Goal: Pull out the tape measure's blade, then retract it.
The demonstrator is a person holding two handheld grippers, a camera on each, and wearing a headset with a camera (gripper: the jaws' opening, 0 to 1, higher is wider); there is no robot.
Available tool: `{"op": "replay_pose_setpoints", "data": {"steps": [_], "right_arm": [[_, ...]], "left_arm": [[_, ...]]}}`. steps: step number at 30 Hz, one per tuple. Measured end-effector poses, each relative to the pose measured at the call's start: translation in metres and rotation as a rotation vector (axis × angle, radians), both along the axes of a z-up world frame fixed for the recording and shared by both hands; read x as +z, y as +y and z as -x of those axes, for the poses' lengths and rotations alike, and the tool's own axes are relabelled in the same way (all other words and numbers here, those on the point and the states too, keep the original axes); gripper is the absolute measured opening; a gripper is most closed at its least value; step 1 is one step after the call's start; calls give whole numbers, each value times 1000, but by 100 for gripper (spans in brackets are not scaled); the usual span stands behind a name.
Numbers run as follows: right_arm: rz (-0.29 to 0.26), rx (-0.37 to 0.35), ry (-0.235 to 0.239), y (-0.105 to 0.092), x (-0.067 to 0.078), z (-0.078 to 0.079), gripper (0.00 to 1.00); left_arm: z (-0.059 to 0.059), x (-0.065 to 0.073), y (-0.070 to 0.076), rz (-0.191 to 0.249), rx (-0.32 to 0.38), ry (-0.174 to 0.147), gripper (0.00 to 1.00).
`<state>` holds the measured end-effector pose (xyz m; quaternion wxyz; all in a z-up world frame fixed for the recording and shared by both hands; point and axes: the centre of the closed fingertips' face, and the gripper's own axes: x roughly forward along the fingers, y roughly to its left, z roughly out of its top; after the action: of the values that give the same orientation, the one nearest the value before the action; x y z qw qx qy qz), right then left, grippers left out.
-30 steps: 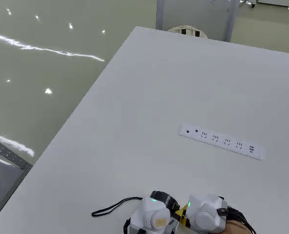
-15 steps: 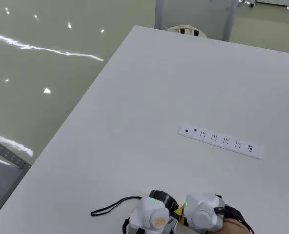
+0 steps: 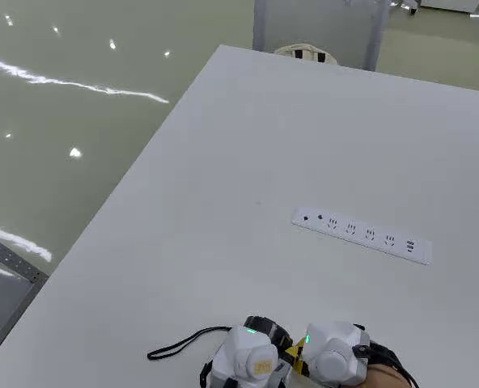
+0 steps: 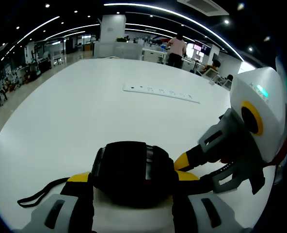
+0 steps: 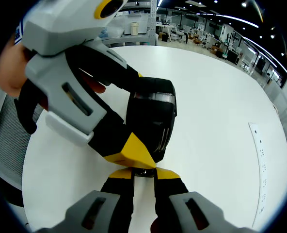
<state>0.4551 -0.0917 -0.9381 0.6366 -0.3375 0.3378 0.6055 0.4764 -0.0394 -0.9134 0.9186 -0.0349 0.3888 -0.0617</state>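
tape measure (image 4: 132, 162) clamped in left gripper (image 4: 134, 177) – right gripper (image 5: 143, 174) pinched shut on its blade tip (image 5: 144, 172)

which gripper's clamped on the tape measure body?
The left gripper: its jaws flank the black tape measure case. The right gripper is pinched narrow at the case's edge.

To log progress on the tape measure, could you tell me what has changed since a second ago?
Nothing visibly changed; the slight shift is the headset camera. The left hand-held gripper still clamps the tape measure, the right hand-held gripper stays pinched at its front, and the power strip lies unmoved.
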Motion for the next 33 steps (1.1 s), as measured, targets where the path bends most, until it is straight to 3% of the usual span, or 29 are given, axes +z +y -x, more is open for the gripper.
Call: {"op": "replay_pose_setpoints", "data": {"steps": [14, 23, 33], "right_arm": [[-9, -59, 4, -1, 1, 0, 16], [-13, -96, 7, -6, 1, 1, 18], [-17, -156, 14, -11, 0, 4, 26]], "left_arm": [[-1, 1, 2, 11, 5, -6, 65], [2, 0, 1, -6, -12, -1, 66], [9, 2, -1, 2, -17, 16, 66]]}}
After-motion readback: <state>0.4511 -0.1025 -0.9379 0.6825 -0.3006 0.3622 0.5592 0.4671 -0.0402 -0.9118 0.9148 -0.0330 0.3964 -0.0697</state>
